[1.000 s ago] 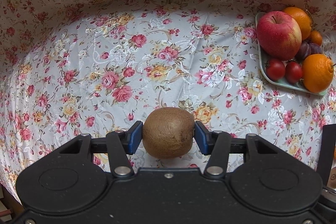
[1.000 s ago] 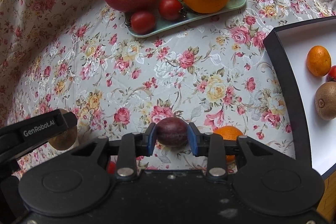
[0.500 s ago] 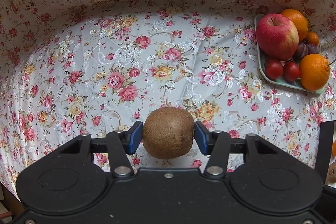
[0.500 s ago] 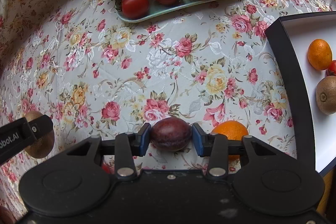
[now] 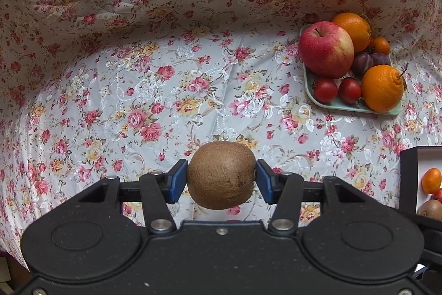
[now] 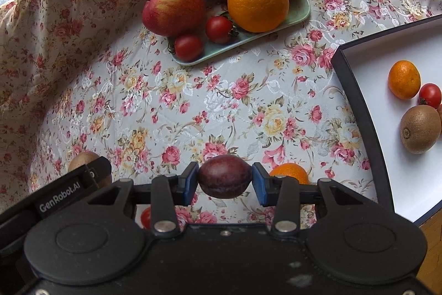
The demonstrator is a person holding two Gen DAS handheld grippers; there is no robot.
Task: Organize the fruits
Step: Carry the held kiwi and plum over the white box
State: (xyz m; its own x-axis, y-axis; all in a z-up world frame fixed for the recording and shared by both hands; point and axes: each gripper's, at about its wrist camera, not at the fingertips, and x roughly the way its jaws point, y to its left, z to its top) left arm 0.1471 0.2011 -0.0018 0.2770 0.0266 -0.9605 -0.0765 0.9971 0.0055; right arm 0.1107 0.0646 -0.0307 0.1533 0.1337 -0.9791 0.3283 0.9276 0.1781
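Above the flowered tablecloth, both tools carry fruit clear of the surface. The left gripper is clamped on a brown kiwi, its blue pads pressed to either side. The right gripper is clamped on a dark plum in the same way.

In the left wrist view the green plate, piled with an apple, oranges, plums and tomatoes, sits at two o'clock, and a corner of the white box shows at four o'clock. In the right wrist view the plate lies at twelve o'clock and the box at three o'clock; it already holds a small mandarin, a tomato and another kiwi. A loose orange and a tomato rest on the cloth just behind the right tool.

I judge this the carrying step: both fruits picked, neither placed. Going by what already lies inside, the box looks the likelier destination. The next move calls for bringing each fruit over the dark rim without knocking it, lowering onto bare white floor away from the fruit there, and releasing gently so the round pieces do not roll.
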